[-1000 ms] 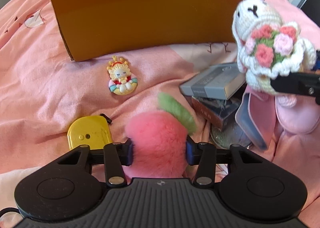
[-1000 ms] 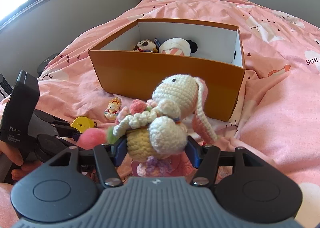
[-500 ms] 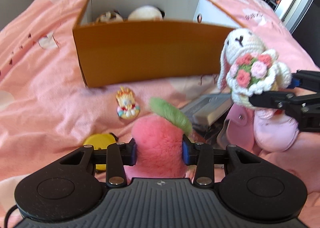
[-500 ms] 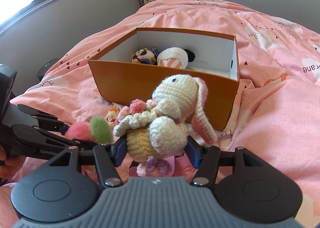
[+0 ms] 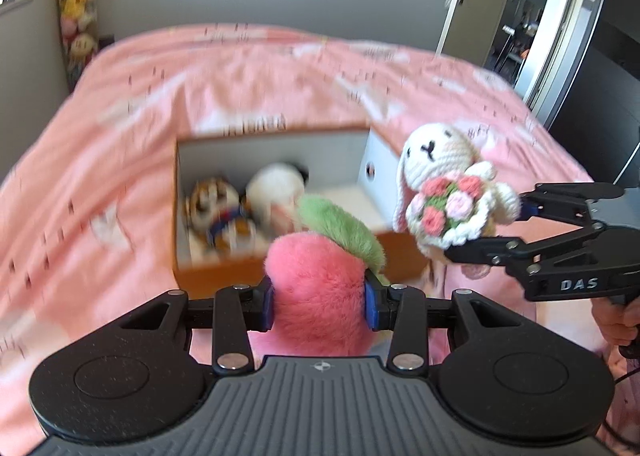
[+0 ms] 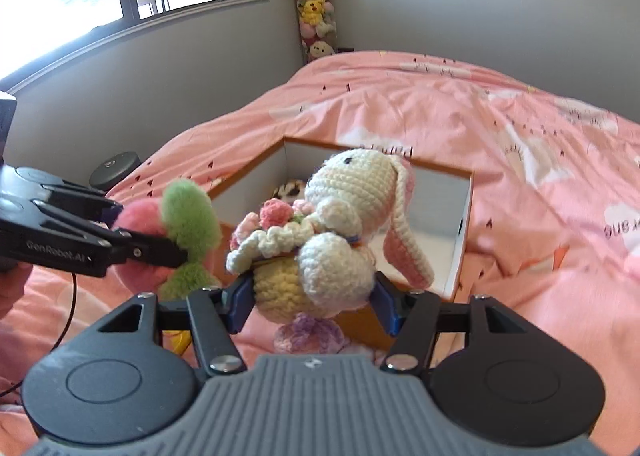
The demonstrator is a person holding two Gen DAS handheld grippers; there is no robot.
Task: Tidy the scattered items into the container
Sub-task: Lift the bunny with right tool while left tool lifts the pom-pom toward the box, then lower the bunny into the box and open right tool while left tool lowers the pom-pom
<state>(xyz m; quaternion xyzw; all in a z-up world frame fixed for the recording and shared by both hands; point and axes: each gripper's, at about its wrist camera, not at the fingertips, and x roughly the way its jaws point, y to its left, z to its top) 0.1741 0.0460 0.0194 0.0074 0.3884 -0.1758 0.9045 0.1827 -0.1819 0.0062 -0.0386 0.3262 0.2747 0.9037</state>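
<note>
Crochet bunny [image 6: 344,232], cream w/ pink bouquet

Peach [image 5: 316,292]: pink long-pile plush, showing a fluffy green leaf.
Rabbit [image 6: 344,232]: crocheted yarn, showing a knobbly matt surface.
Box [image 5: 216,276]: matt orange cardboard, showing a smooth white lining.
Bedcover [image 6: 540,192]: soft pink printed cloth, lying creased.
Left gripper [image 5: 318,306]: matt black plastic, showing a ribbed grey body and shiny metal screws.
</note>
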